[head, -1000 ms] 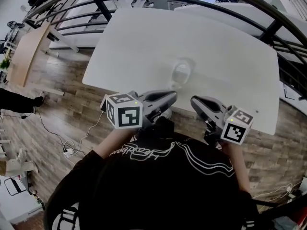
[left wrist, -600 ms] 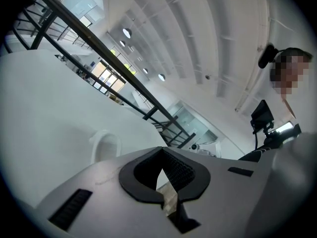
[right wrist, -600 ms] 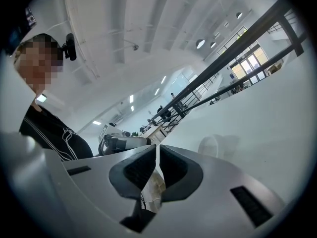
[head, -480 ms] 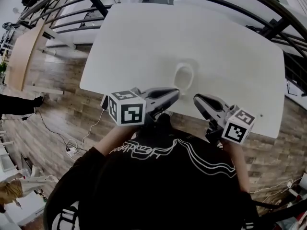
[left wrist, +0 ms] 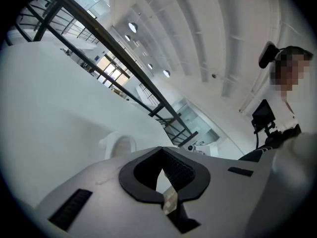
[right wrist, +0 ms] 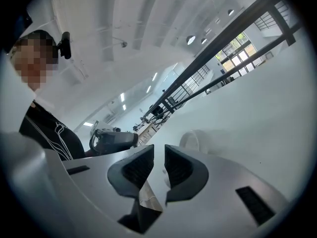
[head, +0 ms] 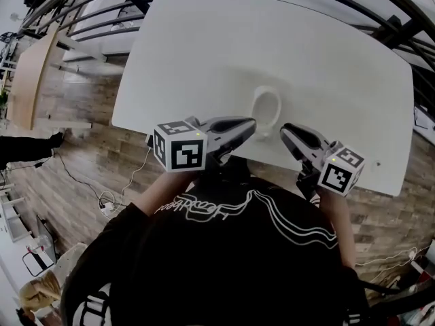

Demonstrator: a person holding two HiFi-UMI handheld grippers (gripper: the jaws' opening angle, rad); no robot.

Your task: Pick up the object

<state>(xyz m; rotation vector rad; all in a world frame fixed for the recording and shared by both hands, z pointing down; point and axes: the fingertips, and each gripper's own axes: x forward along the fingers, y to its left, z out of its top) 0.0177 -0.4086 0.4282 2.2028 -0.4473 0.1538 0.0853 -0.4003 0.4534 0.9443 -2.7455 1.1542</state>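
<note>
Left gripper (head: 250, 123): jaws together, empty. Right gripper (head: 286, 130): jaws slightly apart, empty. Both point nearly level, tips near white object (head: 266, 107) on table (head: 204, 46)

table (head: 204, 53) white | object (head: 266, 109) white | floor (head: 75, 155) brown planks | marker cubes (head: 180, 148) black-white squares | shirt (head: 224, 263) black

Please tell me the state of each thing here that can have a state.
White ring-shaped object: resting on the white table, not held, apart from both grippers.
Left gripper: jaws together, nothing between them.
Right gripper: jaws slightly apart, nothing between them.
</note>
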